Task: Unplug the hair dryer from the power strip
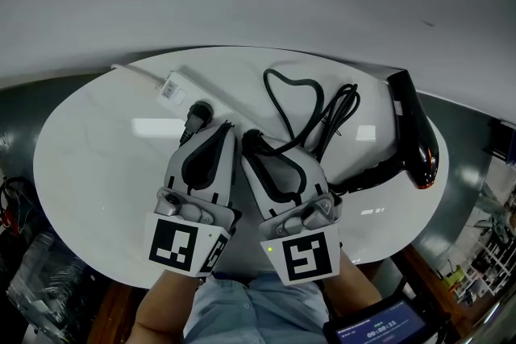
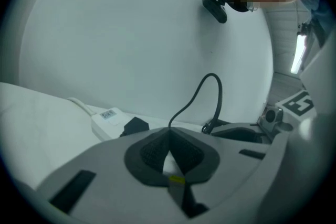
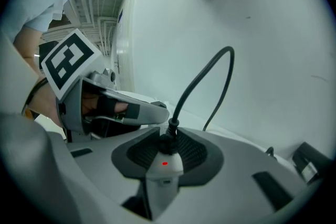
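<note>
our right tongs (image 3: 168,136) pinch the cord (image 3: 202,78) while the left tongs (image 2: 169,136) sit pressed together and empty, so a pull could drag the unheld power strip (image 2: 107,119).

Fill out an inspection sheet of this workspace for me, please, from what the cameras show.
Surface: white oval table.
Job's things: white power strip far left, with a black plug at its end, seating unclear; black hair dryer lying far right.
Clutter: nothing seen.
Grippers: left gripper jaws together, empty; right gripper closed on the end of the cord.
Cables: cord looped mid-table; white lead runs off the table edge.
Surroundings: screen lower right.
</note>
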Tool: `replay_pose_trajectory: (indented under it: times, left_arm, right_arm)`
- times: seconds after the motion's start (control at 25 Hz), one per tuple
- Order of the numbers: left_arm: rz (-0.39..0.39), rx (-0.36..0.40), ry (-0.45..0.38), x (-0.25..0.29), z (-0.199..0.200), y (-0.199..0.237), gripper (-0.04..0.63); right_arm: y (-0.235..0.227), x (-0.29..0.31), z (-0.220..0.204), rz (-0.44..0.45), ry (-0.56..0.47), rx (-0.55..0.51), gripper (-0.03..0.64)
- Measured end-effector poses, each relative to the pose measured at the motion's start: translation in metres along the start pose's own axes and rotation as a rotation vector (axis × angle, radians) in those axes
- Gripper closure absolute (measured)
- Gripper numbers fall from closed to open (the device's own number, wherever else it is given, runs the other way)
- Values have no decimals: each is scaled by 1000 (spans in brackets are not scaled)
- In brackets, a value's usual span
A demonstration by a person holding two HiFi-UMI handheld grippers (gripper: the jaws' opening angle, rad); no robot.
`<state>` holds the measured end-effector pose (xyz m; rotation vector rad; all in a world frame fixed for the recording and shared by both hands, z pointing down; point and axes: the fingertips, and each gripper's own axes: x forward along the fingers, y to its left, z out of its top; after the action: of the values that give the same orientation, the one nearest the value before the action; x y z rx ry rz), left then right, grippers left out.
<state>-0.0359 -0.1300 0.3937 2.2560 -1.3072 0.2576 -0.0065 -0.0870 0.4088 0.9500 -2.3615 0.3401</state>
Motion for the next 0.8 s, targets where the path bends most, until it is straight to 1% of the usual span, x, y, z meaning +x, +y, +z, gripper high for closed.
replay_pose_trajectory:
  times: [0.08,0.2,0.32,0.4,0.56,0.72,0.76,0.8]
  left_arm:
    - [4,3,13,-1,-3,0,597]
    - [8,17,47,1,-11,0,597]
    - [23,35,60,3,-13,1,597]
    - [22,23,61,3,-13,2,597]
    - [0,-31,63,2,-14,3,598]
    - [1,-30,59,3,-14,2,598]
    - [2,-29,59,3,-14,3,598]
    - [1,-28,59,3,-14,2,597]
  right_arm:
    - [1,2,-1,2,8,-18,502]
    - [1,2,-2,-7,22,-42,500]
    - [-1,3,-2,-7,28,-52,499]
    - [-1,4,-1,-2,30,-57,499]
    - [-3,1,0,25,44,-80,497]
    - [-3,0,0,50,57,-111,504]
    - [-3,0,2,56,44,-110,508]
    - [-5,-1,7,53,11,-82,508]
